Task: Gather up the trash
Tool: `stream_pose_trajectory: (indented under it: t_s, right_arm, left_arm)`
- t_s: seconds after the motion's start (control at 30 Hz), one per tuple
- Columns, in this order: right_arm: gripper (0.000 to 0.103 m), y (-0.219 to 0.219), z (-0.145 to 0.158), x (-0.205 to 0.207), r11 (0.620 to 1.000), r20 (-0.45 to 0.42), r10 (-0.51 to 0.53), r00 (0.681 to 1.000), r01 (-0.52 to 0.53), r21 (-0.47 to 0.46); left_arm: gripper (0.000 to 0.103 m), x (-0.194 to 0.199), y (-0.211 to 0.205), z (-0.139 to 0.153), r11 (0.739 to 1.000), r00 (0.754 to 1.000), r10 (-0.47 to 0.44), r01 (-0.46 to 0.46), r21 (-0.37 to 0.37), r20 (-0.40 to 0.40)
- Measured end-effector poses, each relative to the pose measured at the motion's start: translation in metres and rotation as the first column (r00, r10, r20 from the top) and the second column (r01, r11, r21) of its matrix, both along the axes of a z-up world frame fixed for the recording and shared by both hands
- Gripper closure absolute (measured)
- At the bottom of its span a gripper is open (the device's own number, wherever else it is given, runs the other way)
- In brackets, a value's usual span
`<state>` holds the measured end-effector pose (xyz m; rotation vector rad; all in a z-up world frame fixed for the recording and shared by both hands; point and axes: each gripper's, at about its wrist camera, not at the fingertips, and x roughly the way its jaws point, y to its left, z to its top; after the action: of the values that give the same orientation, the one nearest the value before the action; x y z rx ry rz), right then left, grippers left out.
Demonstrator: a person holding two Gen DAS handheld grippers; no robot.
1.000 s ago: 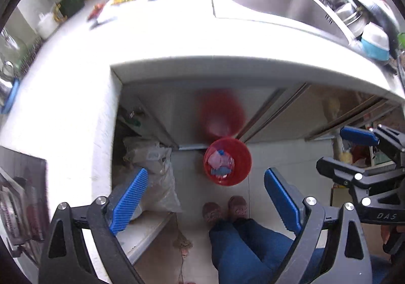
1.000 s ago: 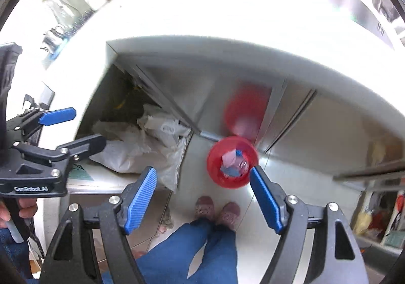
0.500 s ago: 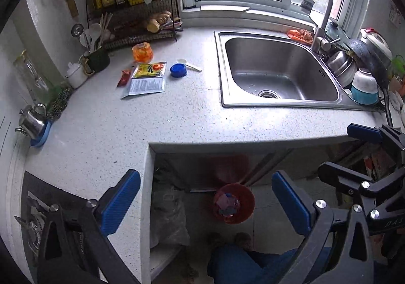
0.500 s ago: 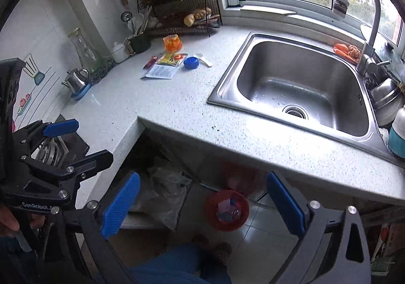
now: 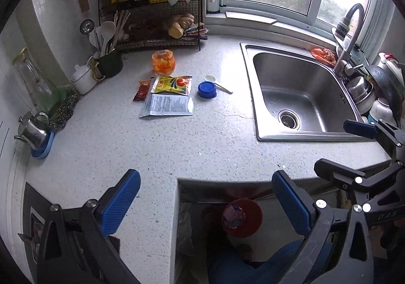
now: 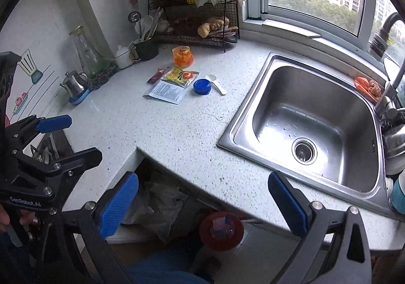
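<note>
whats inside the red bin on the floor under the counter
The red bin holds a few crumpled scraps, pinkish and blue, lying near the top. What they are is too small to tell, and anything beneath them is covered. The counter edge hides none of its opening in the right wrist view.

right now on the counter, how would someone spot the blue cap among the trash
Start at the steel sink and look just left of its rim, on the speckled countertop. The blue cap sits between the yellow packet and a white plastic spoon. It is the only round, solid blue piece among flat wrappers.
</note>
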<state>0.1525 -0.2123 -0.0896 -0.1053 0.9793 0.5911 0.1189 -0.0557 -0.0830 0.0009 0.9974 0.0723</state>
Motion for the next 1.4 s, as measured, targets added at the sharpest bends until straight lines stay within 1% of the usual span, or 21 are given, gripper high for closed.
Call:
stream_pose_trajectory:
  t_s: [0.13,0.2,0.3,0.4,0.5,0.57,0.63,0.8,0.97,1.1,1.17,1.2,1.23,1.37,1.4]
  right_arm:
    - [0.001,0.035,0.005,0.033,0.998,0.018,0.047,0.999,-0.046,-0.04]
    - [0.001,0.056,0.006,0.05,0.995,0.033,0.072,0.997,-0.07,-0.064]
    - [0.001,0.087,0.004,0.071,0.991,0.032,0.111,0.993,-0.108,-0.08]
    - [0.001,0.12,-0.004,0.088,0.98,0.04,0.169,0.985,-0.163,-0.112]
    - [0.001,0.15,-0.016,0.105,0.966,0.019,0.224,0.974,-0.22,-0.14]
    - [0.001,0.168,-0.024,0.112,0.952,-0.009,0.262,0.965,-0.261,-0.158]
    - [0.001,0.184,-0.032,0.118,0.938,-0.015,0.296,0.955,-0.294,-0.182]
    - [0.001,0.223,-0.052,0.136,0.908,-0.034,0.359,0.933,-0.357,-0.22]
    - [0.001,0.254,-0.073,0.153,0.881,-0.066,0.399,0.914,-0.403,-0.248]
    - [0.001,0.273,-0.089,0.163,0.85,-0.095,0.435,0.895,-0.443,-0.286]
    - [0.003,0.28,-0.095,0.164,0.828,-0.091,0.457,0.885,-0.461,-0.319]
    - [0.007,0.283,-0.097,0.164,0.821,-0.089,0.464,0.882,-0.465,-0.331]
    - [0.009,0.285,-0.099,0.164,0.814,-0.09,0.468,0.879,-0.469,-0.344]
    - [0.009,0.291,-0.107,0.165,0.793,-0.111,0.478,0.872,-0.482,-0.372]
    - [0.013,0.293,-0.109,0.165,0.787,-0.113,0.483,0.868,-0.487,-0.378]
  left_arm:
    - [0.0,0.023,0.036,-0.001,0.999,0.999,0.045,-0.045,-0.007,0.0]
    - [0.0,0.034,0.058,-0.004,0.997,0.997,0.075,-0.076,-0.017,-0.014]
    - [0.0,0.048,0.087,-0.013,0.993,0.993,0.109,-0.11,-0.03,-0.034]
    - [0.0,0.057,0.113,-0.025,0.99,0.989,0.135,-0.137,-0.029,-0.062]
    - [0.0,0.066,0.137,-0.039,0.985,0.981,0.167,-0.169,-0.017,-0.097]
    - [0.0,0.07,0.151,-0.048,0.982,0.977,0.181,-0.186,-0.03,-0.116]
    - [0.0,0.073,0.165,-0.057,0.979,0.973,0.186,-0.195,-0.055,-0.134]
    - [0.0,0.088,0.188,-0.077,0.976,0.965,0.191,-0.206,-0.071,-0.178]
    - [0.0,0.105,0.204,-0.093,0.976,0.962,0.184,-0.203,-0.076,-0.201]
    - [0.0,0.114,0.212,-0.103,0.971,0.959,0.189,-0.215,-0.107,-0.213]
    - [0.0,0.118,0.214,-0.108,0.969,0.959,0.187,-0.216,-0.121,-0.214]
    - [0.0,0.118,0.215,-0.109,0.968,0.959,0.187,-0.216,-0.124,-0.214]
    - [0.0,0.119,0.216,-0.11,0.968,0.958,0.189,-0.219,-0.126,-0.215]
    - [0.0,0.12,0.223,-0.115,0.962,0.955,0.201,-0.234,-0.138,-0.22]
    - [0.0,0.121,0.225,-0.117,0.961,0.954,0.203,-0.238,-0.142,-0.221]
